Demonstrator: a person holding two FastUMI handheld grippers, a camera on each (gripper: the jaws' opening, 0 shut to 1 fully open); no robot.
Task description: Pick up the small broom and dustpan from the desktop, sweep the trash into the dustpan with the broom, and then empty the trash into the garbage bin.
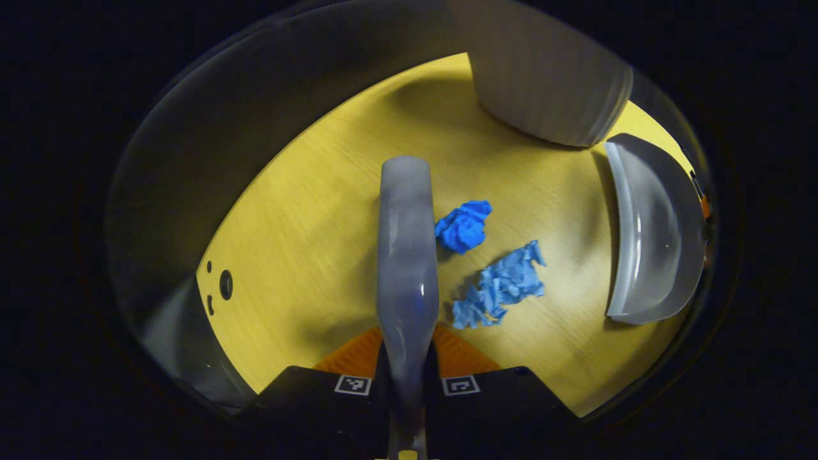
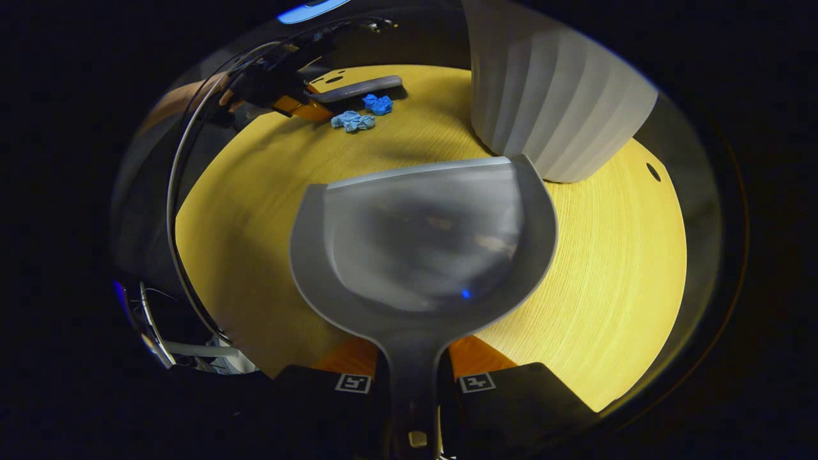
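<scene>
Count on the worktop (image 1: 307,255): two pieces of blue crumpled paper trash, one tight wad (image 1: 464,226) and one looser, flatter scrap (image 1: 500,287), lying near each other. One grey broom (image 1: 406,255), one grey dustpan (image 2: 422,243) and one pale ribbed garbage bin (image 2: 556,102) are present. Two grippers: the left gripper (image 1: 407,383) is closed on the broom handle and the right gripper (image 2: 412,383) is closed on the dustpan handle.

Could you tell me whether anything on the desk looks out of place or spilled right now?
Only the trash: two crumpled blue paper scraps lie loose on the yellow desktop, beside the broom and apart from the dustpan. Nothing looks damaged.
</scene>
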